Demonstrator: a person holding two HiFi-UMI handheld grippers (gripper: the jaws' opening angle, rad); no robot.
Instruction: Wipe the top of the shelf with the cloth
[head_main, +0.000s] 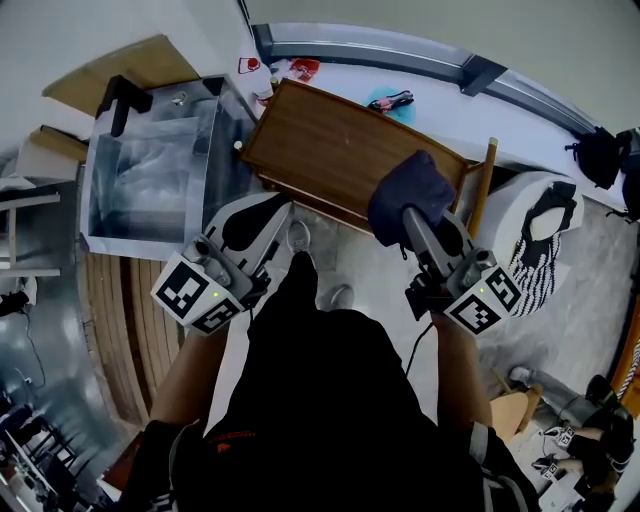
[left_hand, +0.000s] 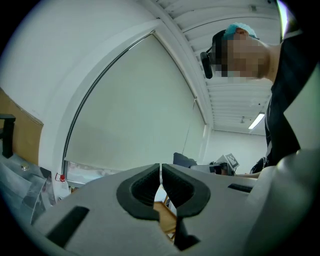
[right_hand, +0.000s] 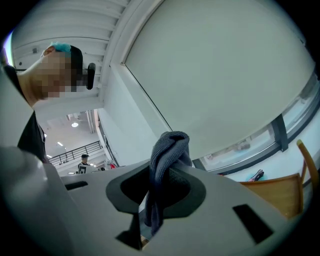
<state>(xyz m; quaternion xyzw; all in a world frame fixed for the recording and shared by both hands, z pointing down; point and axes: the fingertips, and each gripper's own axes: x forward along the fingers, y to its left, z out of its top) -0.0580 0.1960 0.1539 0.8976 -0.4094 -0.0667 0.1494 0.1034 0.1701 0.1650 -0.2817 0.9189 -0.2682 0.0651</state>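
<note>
Clear plastic bin (head_main: 140, 185) far left: boxy, glossy walls. Left gripper (head_main: 283, 213) sits just off the near-left corner of the shelf top (head_main: 340, 150). Its ribbed black fingers (left_hand: 142, 187) are pressed together, nothing between. The top is a flat rectangular wood panel, brown, streaky grain. Cloth (head_main: 413, 195): dark blue-grey, soft knit, bunched into a lump over the panel's near-right corner; contact with the wood can't be told. Right gripper (head_main: 414, 222) pinches it between its fingers (right_hand: 192, 190), fold poking up past the tips, tail hanging below.
</note>
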